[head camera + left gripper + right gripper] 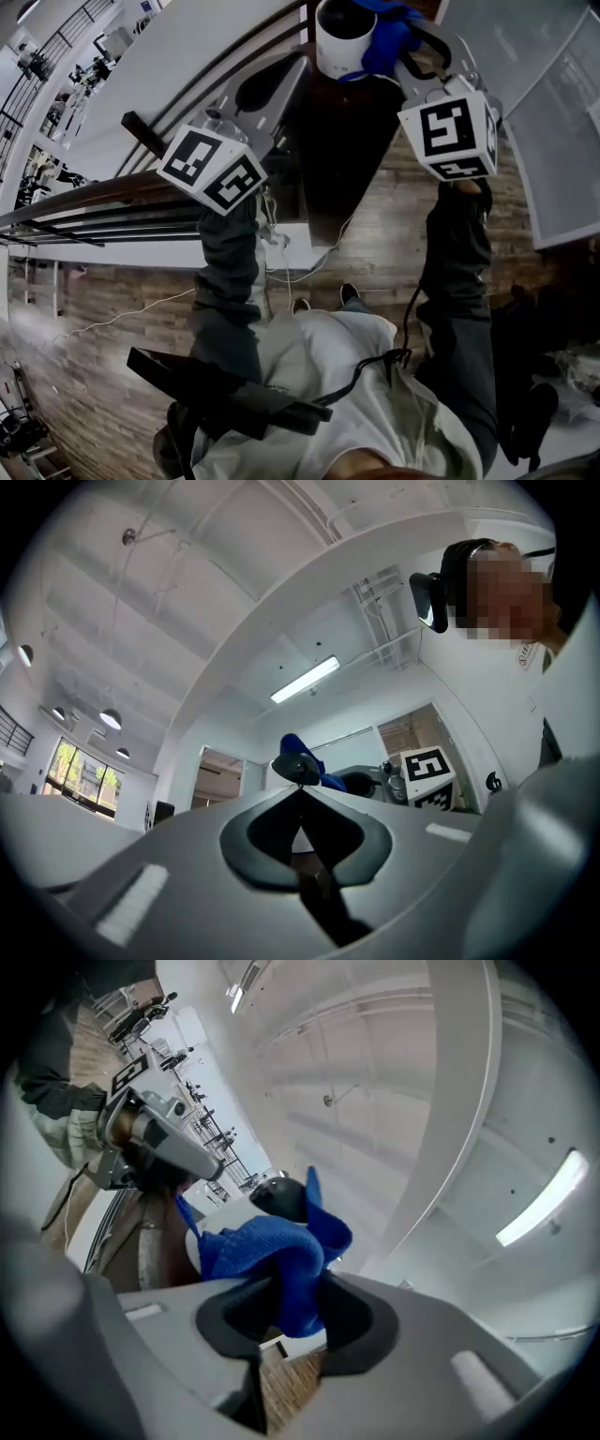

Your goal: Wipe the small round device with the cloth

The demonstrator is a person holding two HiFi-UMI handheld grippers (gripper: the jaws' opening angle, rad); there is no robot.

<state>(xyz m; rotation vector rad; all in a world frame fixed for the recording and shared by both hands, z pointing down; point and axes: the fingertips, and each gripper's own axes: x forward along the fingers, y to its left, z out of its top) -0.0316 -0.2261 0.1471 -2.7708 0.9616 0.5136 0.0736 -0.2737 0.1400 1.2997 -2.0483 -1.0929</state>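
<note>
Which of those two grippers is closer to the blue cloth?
Right. The right gripper is shut on the blue cloth. The left gripper is at the far side of the white round device from the cloth.

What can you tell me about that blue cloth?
The blue cloth is bright blue with a nubbly weave, like a cleaning rag. It is bunched and folded rather than spread out. The right gripper has its jaws shut on one fold, and the loose rest bulges forward and seems to lie against the small round device, which has a white body and a dark top. One corner sticks up beside that top.
</note>
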